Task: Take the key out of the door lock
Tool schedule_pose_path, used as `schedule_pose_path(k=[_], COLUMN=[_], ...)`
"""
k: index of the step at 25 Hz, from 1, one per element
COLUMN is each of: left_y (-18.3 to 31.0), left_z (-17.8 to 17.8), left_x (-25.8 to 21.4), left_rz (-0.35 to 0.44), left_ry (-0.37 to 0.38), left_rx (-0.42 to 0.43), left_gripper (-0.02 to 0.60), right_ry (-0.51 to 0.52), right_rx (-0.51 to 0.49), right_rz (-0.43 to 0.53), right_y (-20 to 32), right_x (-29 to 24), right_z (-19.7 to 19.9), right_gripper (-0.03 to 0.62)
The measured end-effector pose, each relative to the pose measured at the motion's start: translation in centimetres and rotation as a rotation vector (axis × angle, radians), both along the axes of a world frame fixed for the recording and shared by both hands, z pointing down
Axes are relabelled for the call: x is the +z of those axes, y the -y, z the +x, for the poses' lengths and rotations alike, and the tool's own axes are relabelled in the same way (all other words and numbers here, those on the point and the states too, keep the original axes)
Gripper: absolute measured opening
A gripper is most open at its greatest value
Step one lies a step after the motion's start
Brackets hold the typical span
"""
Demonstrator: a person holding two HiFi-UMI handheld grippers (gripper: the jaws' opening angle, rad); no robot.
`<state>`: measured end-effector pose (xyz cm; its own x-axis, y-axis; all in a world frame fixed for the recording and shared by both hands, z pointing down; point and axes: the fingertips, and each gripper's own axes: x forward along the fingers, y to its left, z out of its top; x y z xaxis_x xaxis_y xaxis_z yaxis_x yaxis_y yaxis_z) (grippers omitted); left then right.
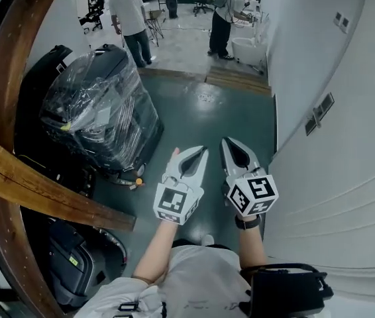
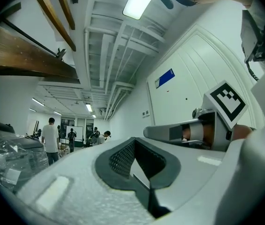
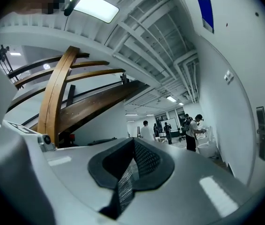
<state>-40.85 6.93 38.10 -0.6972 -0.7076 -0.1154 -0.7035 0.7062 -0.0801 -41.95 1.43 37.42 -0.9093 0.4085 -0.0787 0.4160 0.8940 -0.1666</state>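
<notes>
The left gripper [image 1: 197, 154] has its two jaws pressed together with nothing between them, and the right gripper [image 1: 230, 144] is the same: closed tight and empty. They sit side by side, just beside each other, pointing away from the person over the green floor [image 1: 201, 111]. The big white door [image 1: 346, 177] is on the right, near the right gripper but not touching it. Its handle [image 3: 262, 130] shows in the right gripper view - the key is too small to make out. On the left are a bundle wrapped in plastic [image 1: 101, 105] and a wooden beam [image 1: 42, 184]. People [image 1: 129, 15] stand far off.
</notes>
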Motion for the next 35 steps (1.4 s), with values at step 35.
schedule_pose_path(k=[35], left_y=[8.1], left_z=[-43.4], left_x=[3.2], left_rz=[0.099], left_ry=[-0.115], left_rx=[0.330], left_gripper=[0.000], right_ry=[-0.143], right_rx=[0.261], right_rz=[0.042], right_y=[7.8], right_x=[5.6], right_z=[-40.2], right_gripper=[0.005])
